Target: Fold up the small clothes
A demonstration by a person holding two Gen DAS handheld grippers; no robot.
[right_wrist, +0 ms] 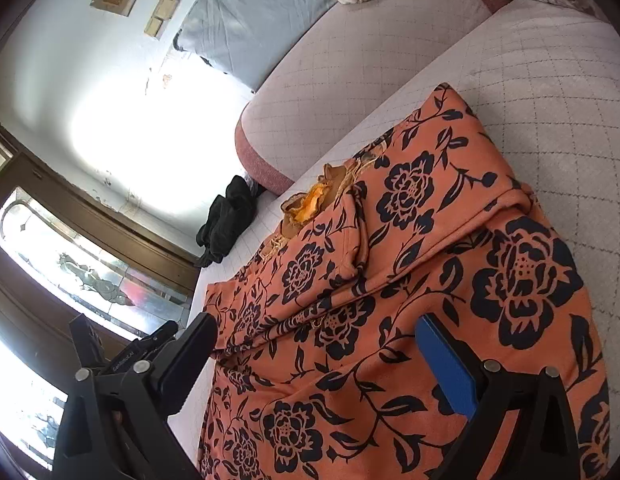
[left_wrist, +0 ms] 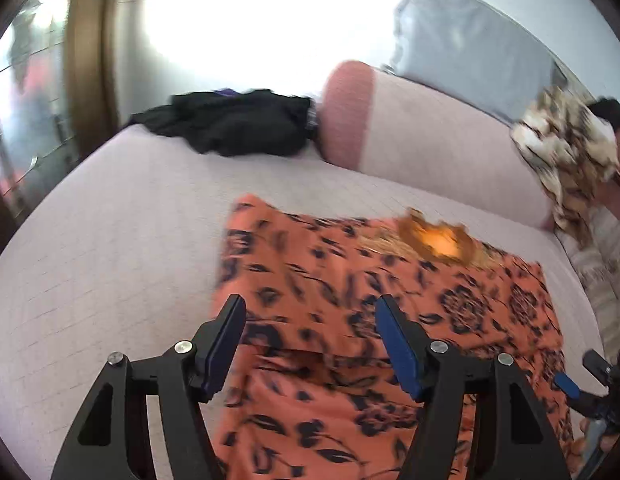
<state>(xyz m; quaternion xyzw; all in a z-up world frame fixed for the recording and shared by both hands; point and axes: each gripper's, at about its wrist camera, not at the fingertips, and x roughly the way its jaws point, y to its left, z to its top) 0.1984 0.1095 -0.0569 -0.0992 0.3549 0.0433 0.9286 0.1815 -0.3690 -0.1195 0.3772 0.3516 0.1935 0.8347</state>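
Left gripper [left_wrist: 310,320]: jaws spread apart, nothing clamped; the orange cloth lies beneath and between the fingers, and neither pad presses on it.
Right gripper [right_wrist: 317,344]: jaws wide apart, empty; it hangs low over the near part of the garment, the blue pad [right_wrist: 445,364] above the print and the black finger [right_wrist: 190,348] beside the cloth's left edge.
Garment [right_wrist: 389,240]: orange top with dark floral print, spread on the quilted seat, a sleeve folded across the body so that a long fold ridge runs over it; the neckline with its yellow-orange lining [right_wrist: 310,200] points toward the sofa back.
Garment in the left wrist view [left_wrist: 349,300]: blurred, lying flat, collar on the far side.
Sofa seat [left_wrist: 110,240]: pale pinkish quilted cover under the garment.
Sofa back roll [left_wrist: 345,116]: darker pink end, behind the garment.
Black clothing [left_wrist: 238,124]: a crumpled pile at the far end of the seat, well apart from the orange top.
Beige patterned fabric [left_wrist: 565,148]: draped at the right, over the sofa back.
Grey cushion [right_wrist: 262,12]: leaning on the wall behind the sofa.
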